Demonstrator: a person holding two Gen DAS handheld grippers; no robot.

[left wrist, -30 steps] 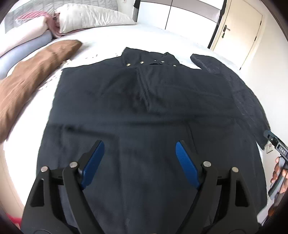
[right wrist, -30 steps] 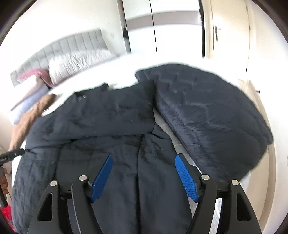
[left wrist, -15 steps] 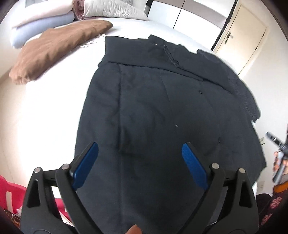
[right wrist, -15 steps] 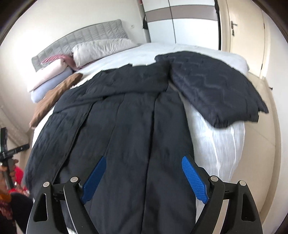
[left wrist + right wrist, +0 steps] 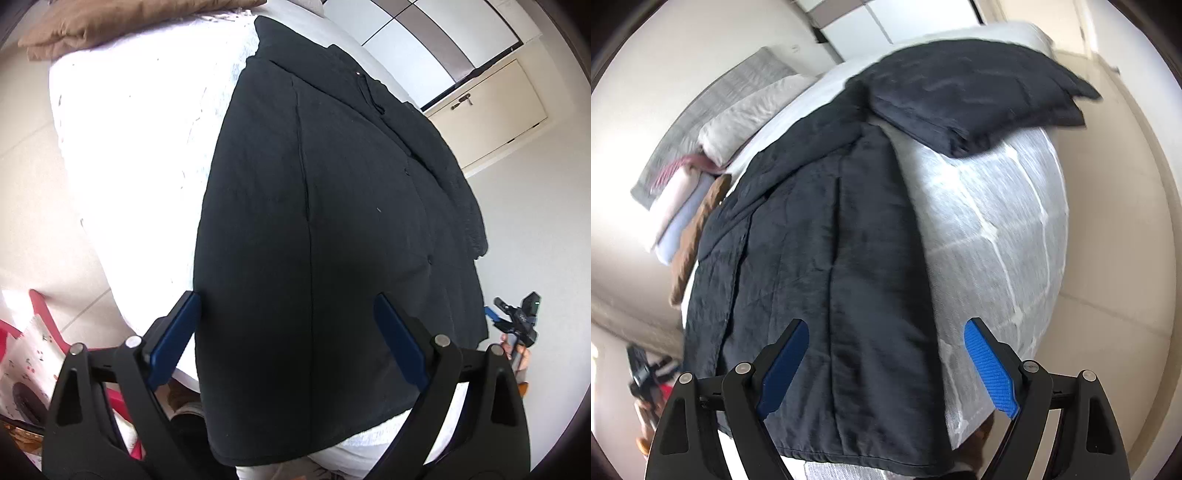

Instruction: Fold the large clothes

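1. Coat (image 5: pixel 332 229): large, black, laid flat and lengthwise on the white bed (image 5: pixel 140 122). Hem hangs over the bed's near edge at 6 o'clock; collar end lies toward 12 o'clock.
2. Coat surface, left wrist view: a long straight seam runs from 12 to 6 o'clock through the middle of the panel. Small buttons or snaps show along the 2–3 o'clock side. A light speck sits near centre.
3. Coat, right wrist view (image 5: pixel 827 266): fabric looks faintly quilted and creased, with two lengthwise fold lines. Its upper part is folded across toward 11 o'clock.
4. A second dark quilted piece (image 5: pixel 975 99) lies at 1 o'clock, touching the coat's top corner. Cannot tell whether it is a sleeve or a separate item.
5. Left gripper (image 5: pixel 288 339): fingers spread wide, holding nothing, hovering over the hem region.
6. Right gripper (image 5: pixel 886 365): fingers spread wide, holding nothing, over the coat's right hem edge. It also appears at 3 o'clock in the left wrist view.
7. Pillows (image 5: pixel 746 125) and a brown cushion (image 5: pixel 698 236) sit at 10–11 o'clock, at the bed's far end.
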